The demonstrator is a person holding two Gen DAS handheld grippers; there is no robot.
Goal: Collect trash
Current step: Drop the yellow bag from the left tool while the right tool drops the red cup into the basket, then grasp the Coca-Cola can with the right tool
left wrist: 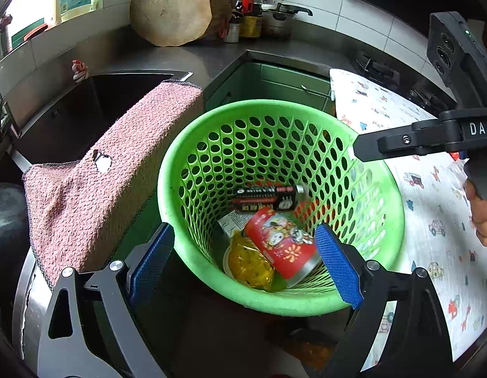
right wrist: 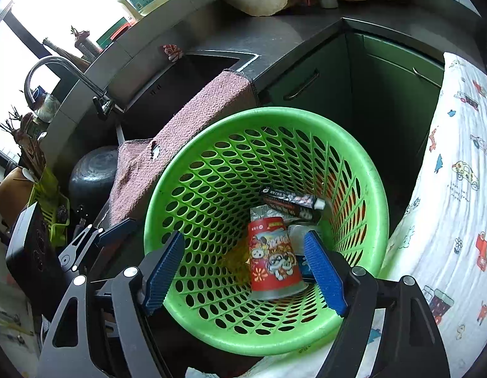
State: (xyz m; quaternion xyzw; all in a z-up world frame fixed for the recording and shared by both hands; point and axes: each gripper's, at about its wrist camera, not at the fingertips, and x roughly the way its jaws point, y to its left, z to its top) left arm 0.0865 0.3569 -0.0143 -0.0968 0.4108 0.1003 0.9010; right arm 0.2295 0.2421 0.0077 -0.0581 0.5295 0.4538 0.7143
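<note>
Hovering over the green basket, both grippers stand with jaws apart and nothing between the pads: the left gripper straddles the near rim, and the right gripper frames the basket's floor from above. The collecting looks well along. Four pieces already lie in the bottom: a red cup, a dark tube, a yellow wrapper and a scrap of printed paper. No loose trash shows on the bench or on the patterned cloth to the right, though much of the room is out of view, so I cannot say the job is finished. The cup lies on its side, long axis near-to-far, open mouth toward the near rim. The tube lies crosswise behind it, capped end pointing right.
</note>
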